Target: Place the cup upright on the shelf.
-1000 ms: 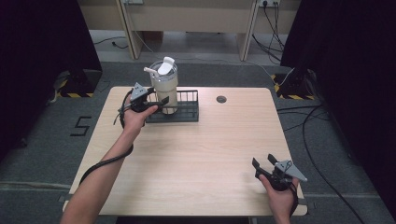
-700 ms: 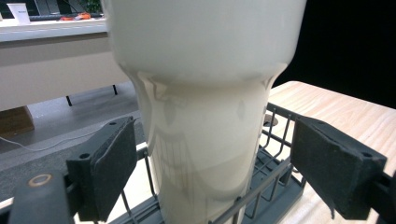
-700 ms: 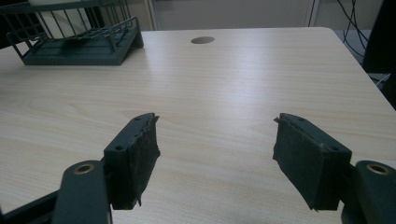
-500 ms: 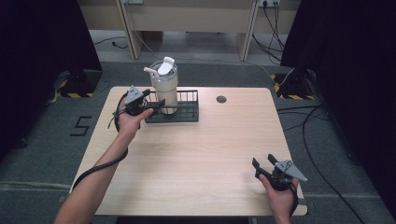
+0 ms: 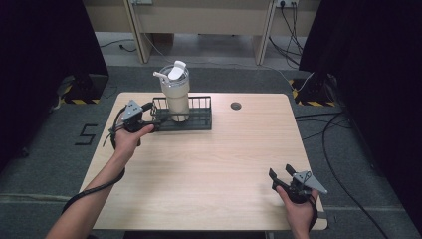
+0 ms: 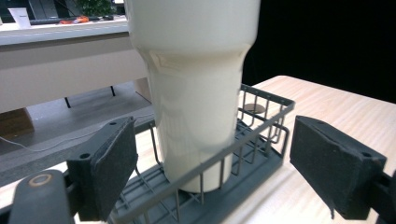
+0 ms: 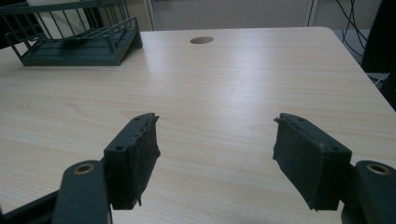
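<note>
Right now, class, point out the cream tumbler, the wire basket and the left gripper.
cream tumbler (image 5: pixel 175 102), high view, on its side wall.
wire basket (image 5: pixel 199 122), high view, on its front rim.
left gripper (image 6: pixel 212 163), left gripper view, midway between its open jaws.

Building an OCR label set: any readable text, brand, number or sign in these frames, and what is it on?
"5": a dark mark on the grey carpet floor left of the light wooden table; it reads like a 5, though it could be an S.
White card on the far desk in the left gripper view: too small and blurred to read.
Cream plastic tumbler and dark wire basket: no lettering visible.
</note>
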Motion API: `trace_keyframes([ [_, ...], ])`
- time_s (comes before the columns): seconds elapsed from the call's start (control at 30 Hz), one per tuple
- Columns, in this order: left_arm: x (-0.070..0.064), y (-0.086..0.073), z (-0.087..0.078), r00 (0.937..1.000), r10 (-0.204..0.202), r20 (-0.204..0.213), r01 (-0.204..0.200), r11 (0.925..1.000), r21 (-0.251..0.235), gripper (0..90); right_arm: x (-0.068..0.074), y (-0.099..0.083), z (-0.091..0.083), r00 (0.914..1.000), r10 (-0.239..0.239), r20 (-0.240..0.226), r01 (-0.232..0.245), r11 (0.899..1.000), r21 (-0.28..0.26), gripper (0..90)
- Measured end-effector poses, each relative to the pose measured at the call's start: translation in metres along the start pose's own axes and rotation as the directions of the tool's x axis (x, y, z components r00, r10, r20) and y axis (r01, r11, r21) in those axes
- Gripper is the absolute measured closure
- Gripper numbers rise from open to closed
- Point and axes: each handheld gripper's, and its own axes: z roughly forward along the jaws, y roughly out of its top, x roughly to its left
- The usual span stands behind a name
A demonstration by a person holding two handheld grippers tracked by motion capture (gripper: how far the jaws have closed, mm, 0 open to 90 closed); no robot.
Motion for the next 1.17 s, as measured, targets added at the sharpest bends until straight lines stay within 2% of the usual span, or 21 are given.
trace_keyframes([
  [0.17, -0.002, -0.003, -0.021, 1.0000, -0.008, 0.005, 0.008, 0.9999, -0.014, 14.2, 0.000, 0.000, 0.000, 1.0000, -0.006, 0.002, 0.006, 1.000, -0.002, 30.6],
  [0.43, -0.004, -0.016, -0.048, 0.9999, -0.009, 0.012, 0.009, 1.0000, -0.003, 14.1, 0.001, 0.000, -0.001, 0.9999, -0.007, 0.007, 0.007, 1.000, -0.001, 30.6],
  [0.83, -0.007, -0.039, -0.087, 0.9988, -0.048, 0.012, 0.048, 0.9988, 0.012, 14.2, 0.001, 0.000, 0.000, 0.9999, -0.008, 0.009, 0.008, 1.000, 0.003, 30.7],
  [0.97, -0.008, -0.049, -0.101, 0.9973, -0.072, 0.010, 0.072, 0.9973, 0.016, 14.1, 0.001, 0.000, 0.000, 0.9998, -0.017, 0.011, 0.017, 1.000, 0.005, 30.8],
  [1.07, -0.009, -0.057, -0.110, 0.9966, -0.082, 0.008, 0.081, 0.9966, 0.013, 14.1, 0.002, 0.000, 0.000, 0.9998, -0.016, 0.011, 0.016, 1.000, 0.006, 30.8],
  [1.17, -0.011, -0.066, -0.117, 0.9951, -0.098, -0.011, 0.098, 0.9952, -0.008, 14.1, 0.001, 0.000, 0.001, 0.9996, -0.024, 0.012, 0.024, 1.000, 0.008, 30.8],
])
